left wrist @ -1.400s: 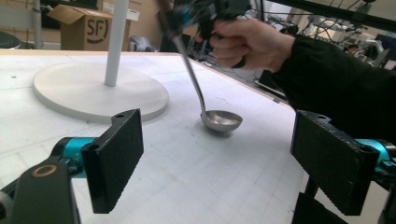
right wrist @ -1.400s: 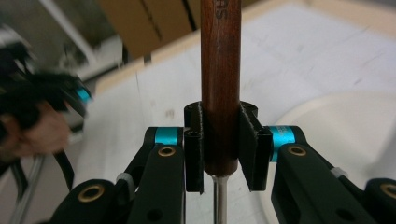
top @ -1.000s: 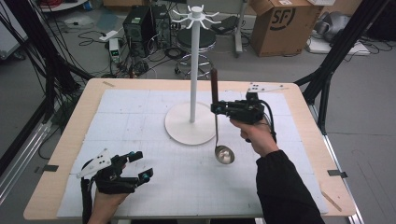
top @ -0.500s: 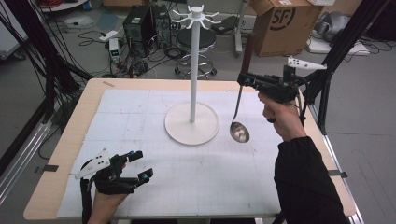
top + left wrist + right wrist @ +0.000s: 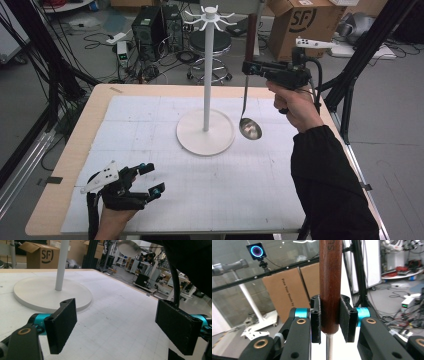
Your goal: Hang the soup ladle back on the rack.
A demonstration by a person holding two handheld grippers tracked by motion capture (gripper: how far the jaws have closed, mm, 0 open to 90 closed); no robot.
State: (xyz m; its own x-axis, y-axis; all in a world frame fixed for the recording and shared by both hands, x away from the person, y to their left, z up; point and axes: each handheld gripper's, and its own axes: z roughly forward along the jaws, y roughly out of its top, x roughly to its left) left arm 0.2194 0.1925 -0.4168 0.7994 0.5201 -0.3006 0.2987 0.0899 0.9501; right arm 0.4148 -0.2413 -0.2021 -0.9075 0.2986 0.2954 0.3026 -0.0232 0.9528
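The ladle (image 5: 248, 95) now hangs in the air from my right claw (image 5: 248, 66), its wooden handle (image 5: 330, 285) pinched between both pads and pointing straight up, its steel bowl (image 5: 250, 128) dangling above the mat at about three o'clock from the hanging rack (image 5: 208, 80). A second ago that bowl sat low, nearly on the mat, close by the rack's round base (image 5: 205, 132); since then I have lifted the ladle and carried it up and out to the right, so the handle's top now stands near the level of the rack's hooks (image 5: 210, 19). I judge this to be the lift before hanging: the handle end must next travel toward a hook at about nine o'clock from where it is.

My left claw (image 5: 150, 177) rests on the white mat (image 5: 150, 115) at about seven o'clock from the base, jaws spread wide with nothing between them, just where it lay a second ago. In the left gripper view the bowl floats above the table's far edge.
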